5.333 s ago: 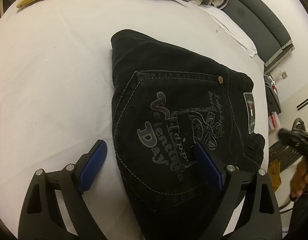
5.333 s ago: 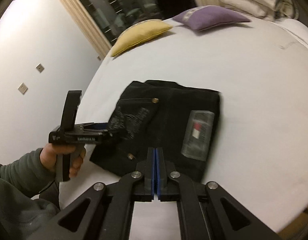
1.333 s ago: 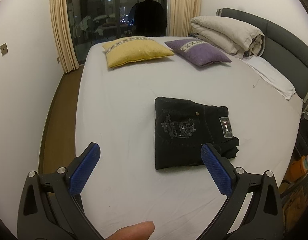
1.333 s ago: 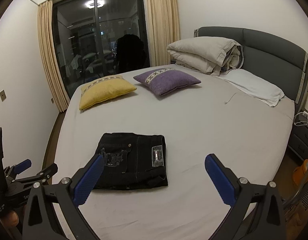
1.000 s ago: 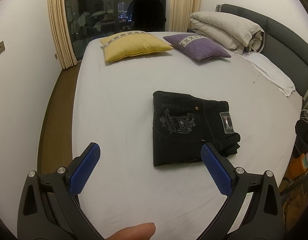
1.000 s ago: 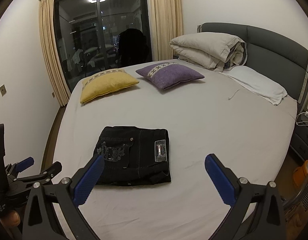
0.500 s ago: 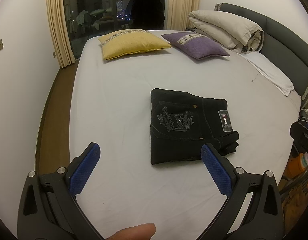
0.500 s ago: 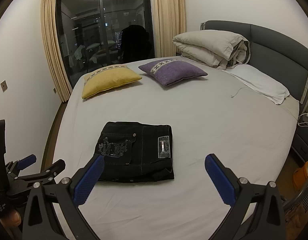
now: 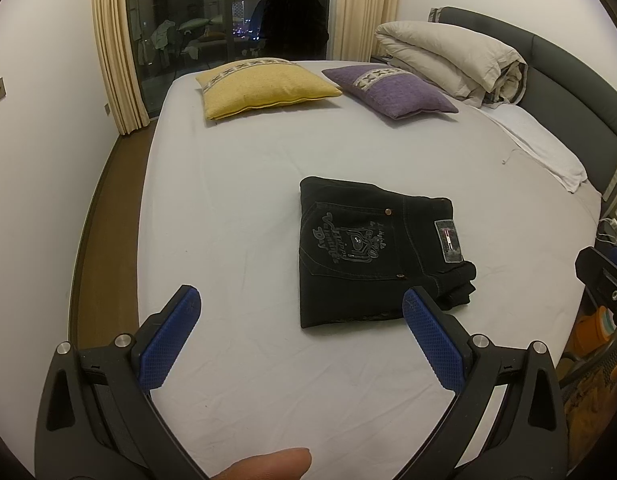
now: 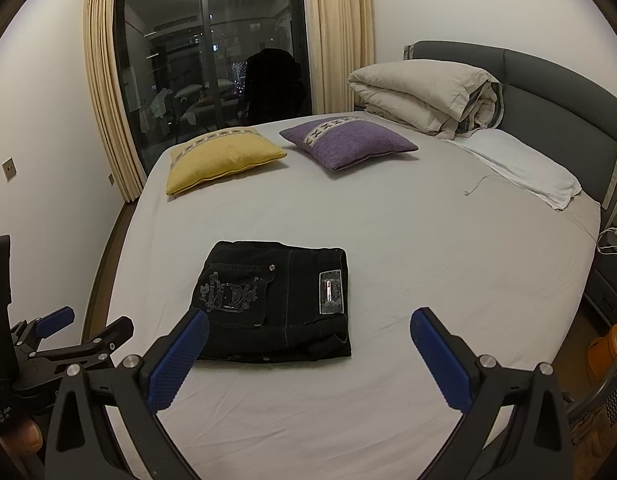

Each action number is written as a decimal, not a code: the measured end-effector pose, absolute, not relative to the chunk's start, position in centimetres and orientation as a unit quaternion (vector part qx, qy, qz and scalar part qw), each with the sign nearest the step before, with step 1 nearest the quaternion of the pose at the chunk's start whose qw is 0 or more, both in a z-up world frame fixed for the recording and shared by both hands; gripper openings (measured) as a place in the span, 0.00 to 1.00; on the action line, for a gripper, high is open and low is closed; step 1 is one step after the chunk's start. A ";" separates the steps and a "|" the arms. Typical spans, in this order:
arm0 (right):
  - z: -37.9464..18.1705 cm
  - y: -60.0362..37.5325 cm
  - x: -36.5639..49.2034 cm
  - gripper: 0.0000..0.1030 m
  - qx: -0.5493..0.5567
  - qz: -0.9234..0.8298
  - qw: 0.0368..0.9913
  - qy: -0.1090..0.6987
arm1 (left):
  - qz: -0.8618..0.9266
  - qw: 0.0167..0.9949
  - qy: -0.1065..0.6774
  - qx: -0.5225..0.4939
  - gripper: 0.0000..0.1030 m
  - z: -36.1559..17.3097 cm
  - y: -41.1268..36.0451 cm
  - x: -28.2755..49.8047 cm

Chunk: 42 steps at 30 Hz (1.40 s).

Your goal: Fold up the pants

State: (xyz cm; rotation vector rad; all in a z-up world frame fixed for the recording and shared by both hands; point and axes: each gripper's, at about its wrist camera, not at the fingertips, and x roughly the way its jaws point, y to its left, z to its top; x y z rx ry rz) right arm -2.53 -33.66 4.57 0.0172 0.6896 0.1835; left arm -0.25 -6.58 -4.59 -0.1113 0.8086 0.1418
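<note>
The black pants [image 9: 372, 248] lie folded into a compact rectangle on the white bed sheet [image 9: 236, 208], back pocket with a grey print facing up. In the right wrist view the same pants [image 10: 272, 300] sit left of centre. My left gripper [image 9: 300, 304] is open, held back from the near edge of the pants, nothing between its blue pads. My right gripper [image 10: 308, 324] is open too, hovering short of the pants and holding nothing. The left gripper [image 10: 72, 340] also shows at the lower left of the right wrist view.
A yellow cushion [image 9: 264, 86] and a purple cushion [image 9: 392, 92] lie at the far side of the bed. A rolled beige duvet [image 9: 448, 60] rests against the grey headboard [image 9: 576, 92]. A dark window with curtains is behind. A fingertip [image 9: 264, 464] shows at the bottom edge.
Both grippers have drawn back from the pants to the foot of the bed; the right one opened. Over the last second the views drifted slightly closer and lower.
</note>
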 end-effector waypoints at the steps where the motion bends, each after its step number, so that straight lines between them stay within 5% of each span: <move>1: 4.6 -33.6 -2.6 1.00 0.008 0.090 0.937 0.338 | 0.069 0.915 0.393 -0.054 1.00 -4.6 -6.6 -0.3; 42: 4.6 -33.5 -2.9 1.00 0.006 0.093 0.936 0.339 | 0.069 0.916 0.392 -0.056 1.00 -4.7 -7.0 -0.4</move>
